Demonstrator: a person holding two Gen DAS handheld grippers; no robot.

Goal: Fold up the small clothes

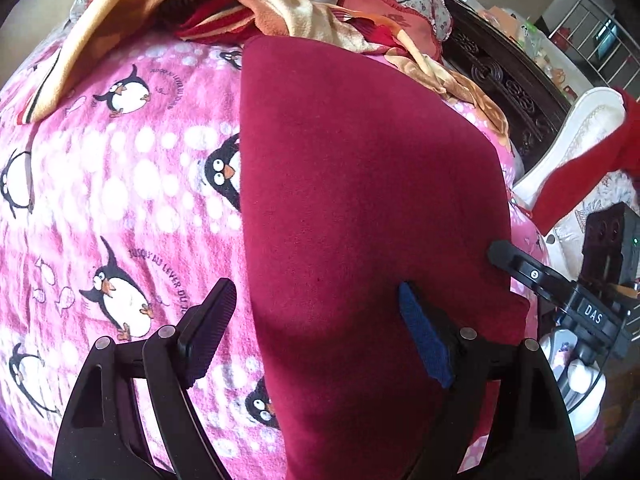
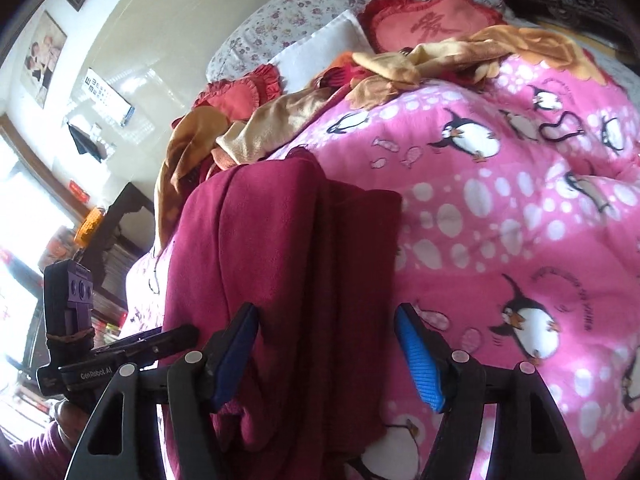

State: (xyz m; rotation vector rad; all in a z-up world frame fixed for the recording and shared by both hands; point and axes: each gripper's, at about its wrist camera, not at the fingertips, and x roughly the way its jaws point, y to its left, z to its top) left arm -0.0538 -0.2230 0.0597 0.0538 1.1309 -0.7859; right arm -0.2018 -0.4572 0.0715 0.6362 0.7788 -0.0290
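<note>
Surroundings: a pink penguin-print blanket (image 1: 120, 184) covers the bed. An orange fleece (image 1: 120, 8) lies crumpled at the far end of the blanket, next to a red heart-shaped cushion (image 2: 424, 24) and a floral pillow (image 2: 304, 12). A dark carved bed frame (image 1: 504, 80) runs along the blanket's right edge in the left view.
Obstructions: nothing lies on top of the garment. The fleece ends just beyond the garment's far edge.
Garment location: the maroon garment (image 1: 360, 184) lies on the blanket, at its right side in the left view, near the bed's edge.
Long axis: it runs from the near edge of the blanket away toward the fleece. The far edge looks straight and squared.
Appearance: plain maroon, soft and fuzzy. The top surface seen from the left is flat and smooth; the right view shows lengthwise folds and stacked layers (image 2: 280, 264).
Left gripper (image 1: 316, 332): jaws wide apart above the garment's near end, gripping nothing; one finger is over the blanket, the other over the garment.
Right gripper (image 2: 328, 352): jaws wide apart, straddling the garment's folded layers; no grip is visible. In the left view its fingertip (image 1: 500, 250) sits at the garment's right edge.
</note>
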